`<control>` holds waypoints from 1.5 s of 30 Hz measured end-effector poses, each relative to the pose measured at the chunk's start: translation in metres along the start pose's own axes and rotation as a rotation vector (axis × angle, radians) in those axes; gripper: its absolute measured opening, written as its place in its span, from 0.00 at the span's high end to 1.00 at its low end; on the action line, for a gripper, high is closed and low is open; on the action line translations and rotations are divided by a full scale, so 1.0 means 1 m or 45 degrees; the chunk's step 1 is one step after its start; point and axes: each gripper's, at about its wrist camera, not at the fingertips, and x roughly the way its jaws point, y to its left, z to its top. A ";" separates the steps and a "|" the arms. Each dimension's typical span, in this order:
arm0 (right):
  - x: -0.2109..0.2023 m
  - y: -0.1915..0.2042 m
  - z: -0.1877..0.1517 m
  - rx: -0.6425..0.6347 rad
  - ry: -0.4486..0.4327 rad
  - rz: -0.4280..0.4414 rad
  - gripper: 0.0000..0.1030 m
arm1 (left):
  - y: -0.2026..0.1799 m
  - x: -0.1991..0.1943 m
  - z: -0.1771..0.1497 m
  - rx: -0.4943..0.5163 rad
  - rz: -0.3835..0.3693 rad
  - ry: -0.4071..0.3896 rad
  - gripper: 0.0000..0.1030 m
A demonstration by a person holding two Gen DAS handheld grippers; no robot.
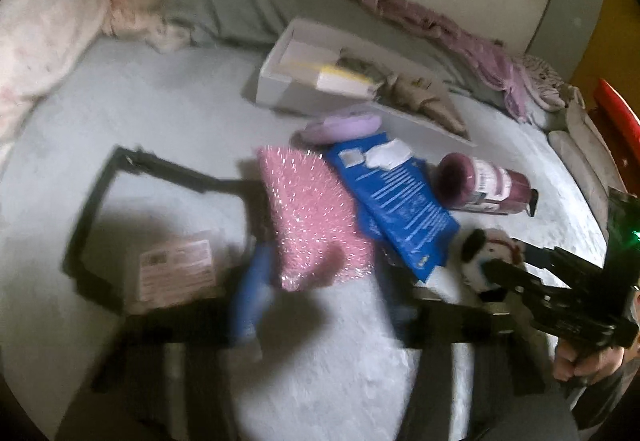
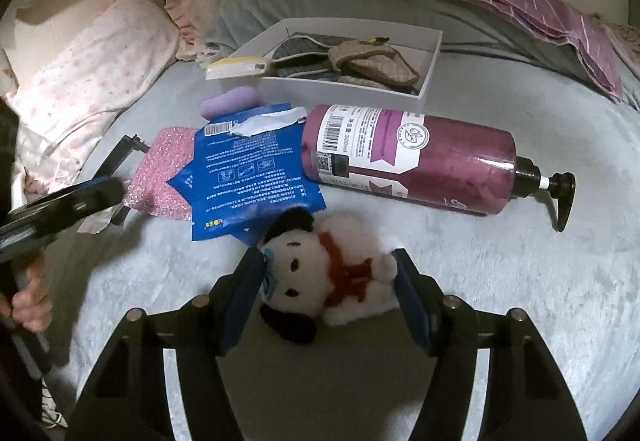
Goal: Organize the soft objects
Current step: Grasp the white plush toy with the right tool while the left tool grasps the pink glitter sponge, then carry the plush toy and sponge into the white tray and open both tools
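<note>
A small plush dog (image 2: 328, 273) lies on the bed (image 2: 520, 281) between the right gripper's (image 2: 330, 273) half-open fingers (image 2: 250, 281), both pads at its sides. Light and squashy, it should compress; the round body looks the surest hold. The left gripper (image 1: 316, 269), blurred, seems to pinch a pink bubble-wrap pouch (image 1: 312, 217).

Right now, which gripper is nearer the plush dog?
Right. The right gripper has its fingers on either side of the plush dog; the left gripper is off to its left, at the pink pouch.
</note>
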 end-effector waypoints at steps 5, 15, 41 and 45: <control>-0.002 -0.003 -0.001 0.020 0.014 0.024 0.38 | -0.001 0.007 -0.006 -0.018 -0.013 0.037 0.76; 0.003 -0.004 -0.001 0.065 0.065 0.019 0.30 | 0.013 0.029 0.002 -0.199 -0.036 0.081 0.67; -0.069 -0.009 0.088 0.220 -0.276 0.235 0.45 | -0.046 -0.065 0.090 -0.025 -0.271 -0.293 0.89; -0.062 -0.016 0.123 0.254 -0.326 0.159 0.45 | -0.050 -0.042 0.115 -0.030 -0.267 -0.303 0.89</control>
